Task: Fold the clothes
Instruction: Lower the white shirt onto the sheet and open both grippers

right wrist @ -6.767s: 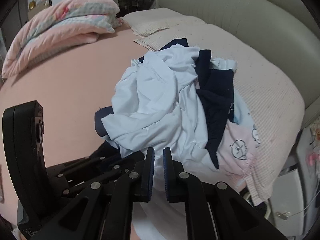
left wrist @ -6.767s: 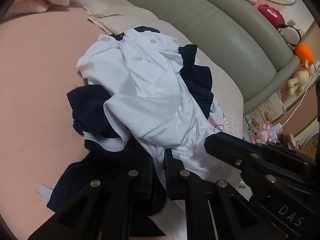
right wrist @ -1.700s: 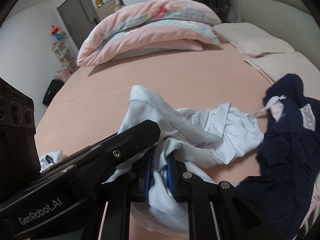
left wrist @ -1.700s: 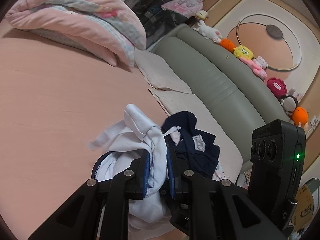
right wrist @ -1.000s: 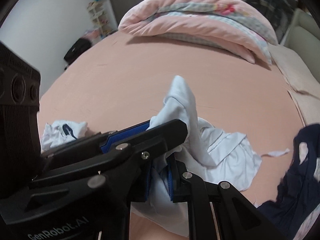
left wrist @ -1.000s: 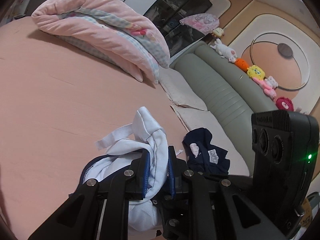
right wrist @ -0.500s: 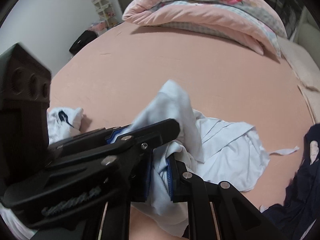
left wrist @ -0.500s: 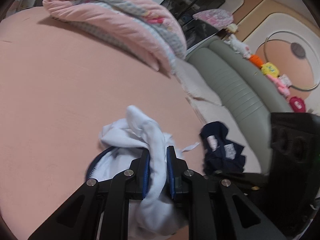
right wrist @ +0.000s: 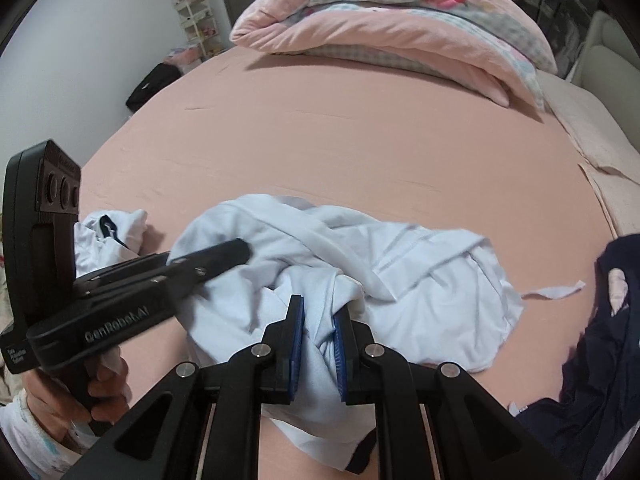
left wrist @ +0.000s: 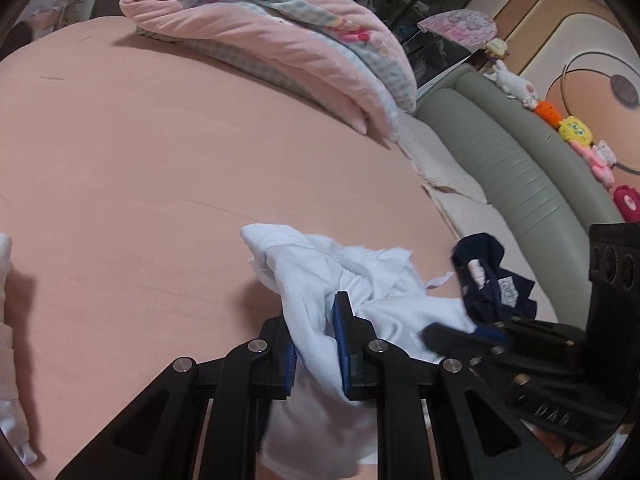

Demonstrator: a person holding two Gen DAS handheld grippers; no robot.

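Note:
A crumpled white garment [left wrist: 320, 280] [right wrist: 380, 264] lies bunched on the pink bed sheet [left wrist: 140, 168]. My left gripper [left wrist: 314, 320] is shut on a fold of it, cloth filling the gap between the blue pads. My right gripper [right wrist: 318, 320] is also shut on a fold of the same garment, close beside the left one. The left gripper's body [right wrist: 120, 300] shows in the right wrist view, the right gripper's body [left wrist: 520, 344] in the left wrist view. A dark navy garment [left wrist: 492, 284] [right wrist: 600, 360] lies to the right.
A folded pink quilt [left wrist: 280, 36] [right wrist: 400, 20] lies at the far side of the bed. A grey-green headboard [left wrist: 520, 168] with plush toys runs along the right, pillows [left wrist: 448, 176] below it. Another white piece [right wrist: 108, 236] lies at the left.
Both grippers carried the white garment away from the navy pile onto the open pink sheet and lowered it; it now spreads wider on the bed. The jaws stand slightly wider apart on the cloth.

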